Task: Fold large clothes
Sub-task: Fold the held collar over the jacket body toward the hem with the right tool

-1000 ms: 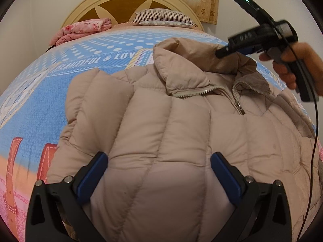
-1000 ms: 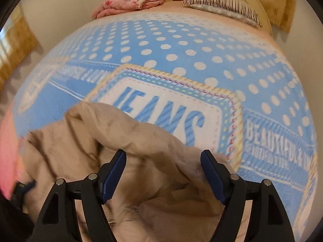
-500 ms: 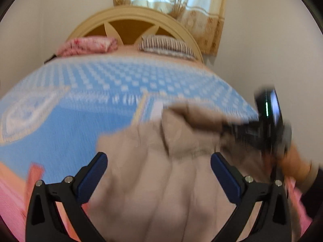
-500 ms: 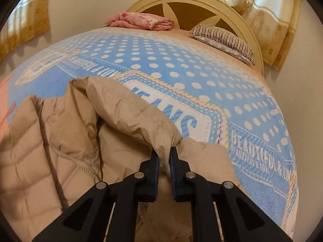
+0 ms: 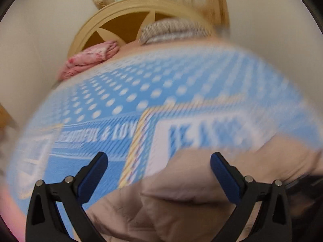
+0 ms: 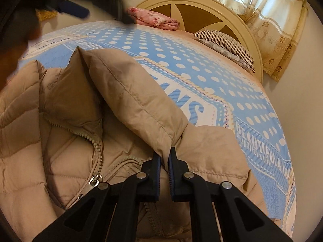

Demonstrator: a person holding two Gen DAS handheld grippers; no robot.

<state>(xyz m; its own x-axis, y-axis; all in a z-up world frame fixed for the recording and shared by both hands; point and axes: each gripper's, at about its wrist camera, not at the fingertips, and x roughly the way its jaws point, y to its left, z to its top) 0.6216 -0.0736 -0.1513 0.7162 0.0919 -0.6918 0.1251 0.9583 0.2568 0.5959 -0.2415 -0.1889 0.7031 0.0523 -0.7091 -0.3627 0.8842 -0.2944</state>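
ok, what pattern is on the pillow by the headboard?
Narrow dark and light stripes on the pillow, resting against the cream wooden headboard; clearest in the right wrist view.

bare bedspread point(image 6: 201, 60) beyond jacket point(image 6: 131, 92), pillow point(image 6: 228, 42) far

A beige quilted puffer jacket point(image 6: 66, 133) is laid front-up on the bed, its zipper partly undone at the neck. The collar, pinched at its 5 o'clock end, is drawn up as a ridge toward 11 o'clock.
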